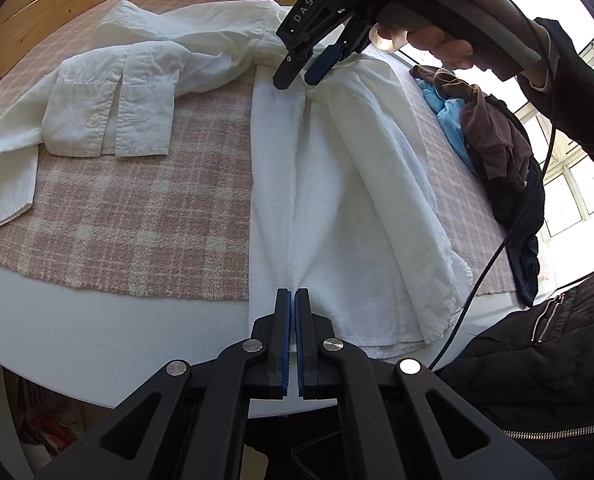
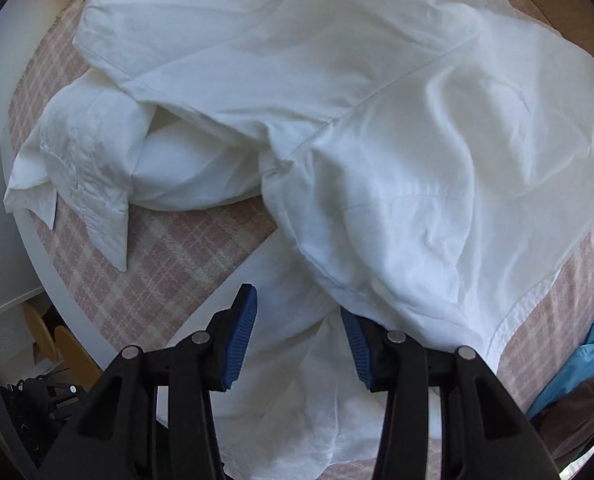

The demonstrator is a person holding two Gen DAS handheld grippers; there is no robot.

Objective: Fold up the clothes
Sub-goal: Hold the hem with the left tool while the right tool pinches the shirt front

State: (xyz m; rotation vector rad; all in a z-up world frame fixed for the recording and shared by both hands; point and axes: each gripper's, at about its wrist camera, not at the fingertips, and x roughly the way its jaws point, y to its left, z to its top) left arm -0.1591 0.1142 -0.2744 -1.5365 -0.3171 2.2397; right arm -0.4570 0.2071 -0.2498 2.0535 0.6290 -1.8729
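Pink plaid cloth (image 1: 137,216) under crumpled white cotton shirt (image 1: 337,184); left gripper (image 1: 293,300) clamped on hem as anchor, right gripper (image 2: 297,320) spread above collar end, ungrasping.

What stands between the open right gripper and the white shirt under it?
Nothing visible. The right gripper points down at the white shirt with its jaws apart, and only shirt fabric shows between its fingers. The pile of other clothes lies off to the side, clear of it.
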